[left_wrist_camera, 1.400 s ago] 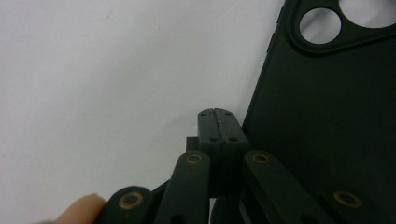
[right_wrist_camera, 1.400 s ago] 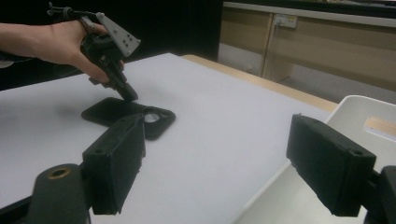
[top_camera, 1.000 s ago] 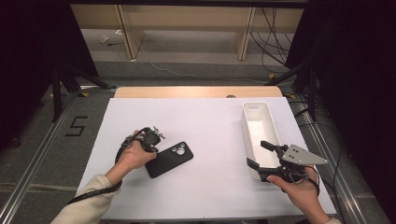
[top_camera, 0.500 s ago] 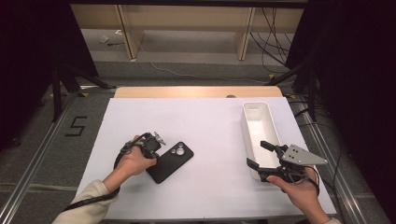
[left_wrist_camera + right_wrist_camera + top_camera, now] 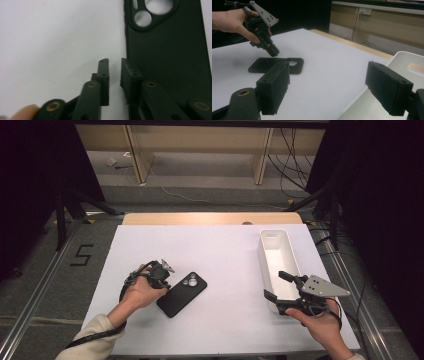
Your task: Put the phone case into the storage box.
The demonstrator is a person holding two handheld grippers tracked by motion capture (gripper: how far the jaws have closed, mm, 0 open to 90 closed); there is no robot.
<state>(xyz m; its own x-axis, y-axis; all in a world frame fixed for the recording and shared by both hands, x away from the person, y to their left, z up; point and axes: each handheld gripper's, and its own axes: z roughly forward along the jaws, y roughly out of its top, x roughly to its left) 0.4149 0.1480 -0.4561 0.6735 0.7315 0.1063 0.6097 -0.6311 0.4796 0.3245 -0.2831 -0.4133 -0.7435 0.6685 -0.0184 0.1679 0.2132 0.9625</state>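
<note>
A black phone case (image 5: 182,293) lies back up on the white table (image 5: 225,255), its camera cut-out toward the far side. My left gripper (image 5: 162,275) points down at the case's left edge. In the left gripper view its jaws (image 5: 115,62) have just been opening and stand a narrow gap apart; bare table shows between them, and the right jaw overlaps the case (image 5: 170,50). My right gripper (image 5: 282,290) hovers at the near end of a white tray (image 5: 277,265), open wide with nothing between its jaws (image 5: 329,85). Beyond them the left gripper (image 5: 273,52) stands over the case (image 5: 269,65).
The long white tray (image 5: 409,60) stands lengthwise along the table's right side. A wooden strip (image 5: 210,218) borders the far edge of the table. Black stands and cables lie on the floor beyond it.
The left hand has shifted slightly toward the near edge, staying at the case's left side. The case and the right hand have kept still.
</note>
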